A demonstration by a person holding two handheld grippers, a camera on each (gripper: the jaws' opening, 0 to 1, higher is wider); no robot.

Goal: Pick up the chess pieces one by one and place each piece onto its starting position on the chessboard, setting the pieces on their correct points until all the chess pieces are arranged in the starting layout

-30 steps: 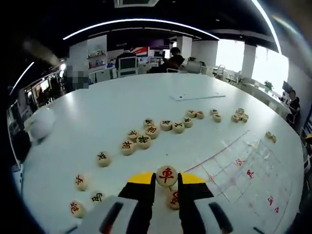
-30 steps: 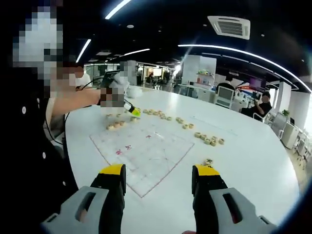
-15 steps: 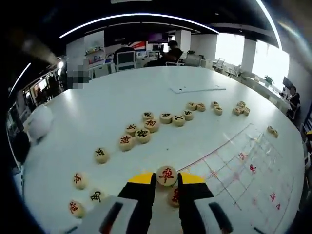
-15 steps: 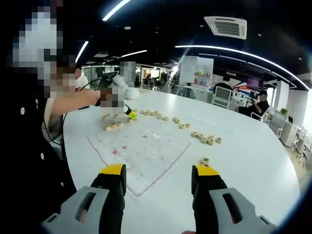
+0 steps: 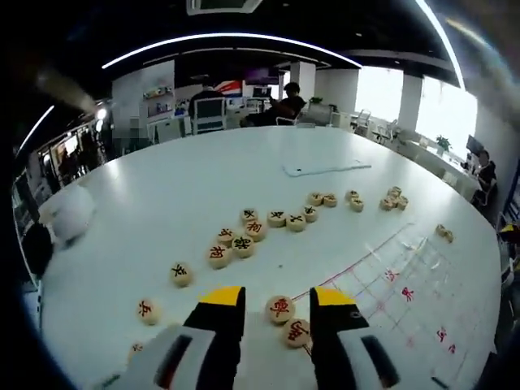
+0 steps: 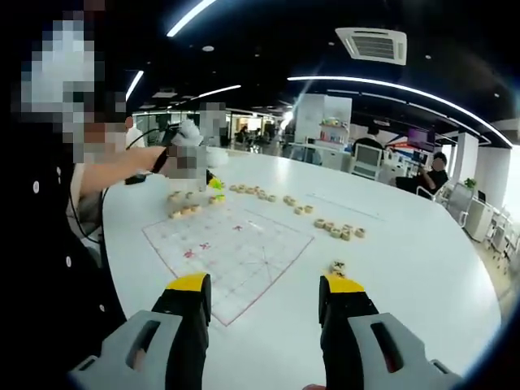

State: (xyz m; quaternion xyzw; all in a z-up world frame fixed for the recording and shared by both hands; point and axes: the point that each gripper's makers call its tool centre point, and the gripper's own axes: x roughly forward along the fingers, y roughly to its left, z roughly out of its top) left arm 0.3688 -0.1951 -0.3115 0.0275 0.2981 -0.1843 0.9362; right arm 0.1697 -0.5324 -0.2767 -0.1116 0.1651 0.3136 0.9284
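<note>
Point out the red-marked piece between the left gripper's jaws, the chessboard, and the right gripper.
red-marked piece (image 5: 280,308), left gripper view, on its top face.
chessboard (image 6: 244,264), right gripper view, on a bare part of the grid.
right gripper (image 6: 266,286), right gripper view, midway between its yellow tips.

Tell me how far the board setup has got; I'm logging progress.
Barely begun. Done: the chessboard carries no pieces, only its red printed marks. In hand: nothing; the left gripper is open around a red-marked piece lying on the white table, near the board's corner, and the right gripper is open and empty. Left: the whole scattered row of pieces.
</note>
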